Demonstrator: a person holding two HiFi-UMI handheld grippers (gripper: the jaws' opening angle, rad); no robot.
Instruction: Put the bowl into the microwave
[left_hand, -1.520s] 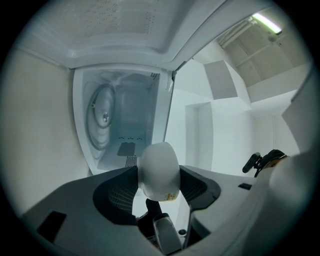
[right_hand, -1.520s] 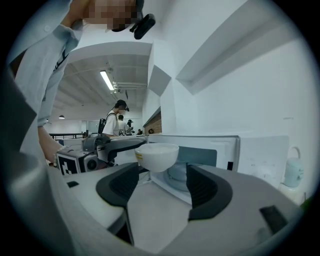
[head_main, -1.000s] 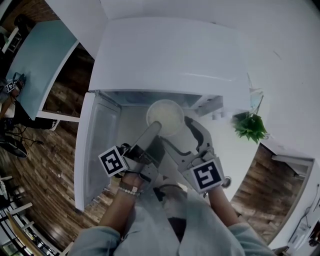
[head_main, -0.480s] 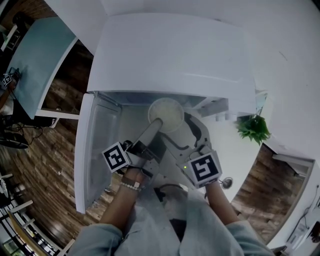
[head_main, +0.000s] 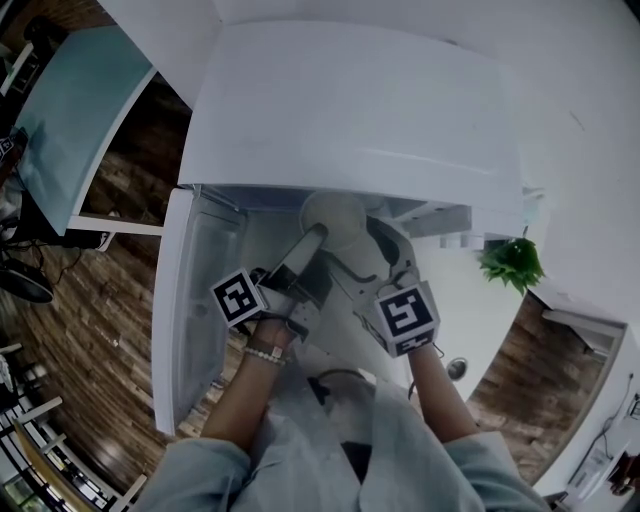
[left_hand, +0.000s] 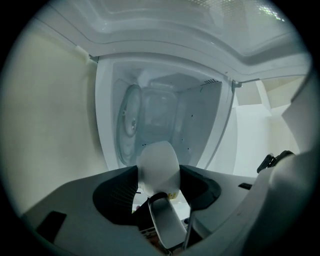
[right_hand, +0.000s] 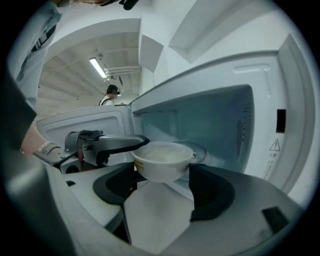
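Observation:
The white bowl (head_main: 335, 215) hangs at the mouth of the white microwave (head_main: 350, 110), half hidden under its top edge. The microwave door (head_main: 195, 300) stands swung out to the left. My left gripper (head_main: 315, 235) is shut on the bowl's left rim; its dark-tipped finger (right_hand: 136, 142) lies over the rim. My right gripper (head_main: 372, 235) holds the bowl (right_hand: 162, 159) from the right, with the bowl's sides filling the gap between its jaws. In the left gripper view the bowl (left_hand: 159, 162) shows edge-on before the cavity and its glass turntable (left_hand: 131, 122).
A small green plant (head_main: 510, 262) stands on the white counter (head_main: 470, 300) right of the microwave. A teal table (head_main: 70, 110) is far left over wooden floor. A person (right_hand: 111, 95) stands far behind the open door.
Both grippers and the bowl have moved forward toward the microwave cavity. The bowl, fully visible before, now sits partly under the microwave's top edge.

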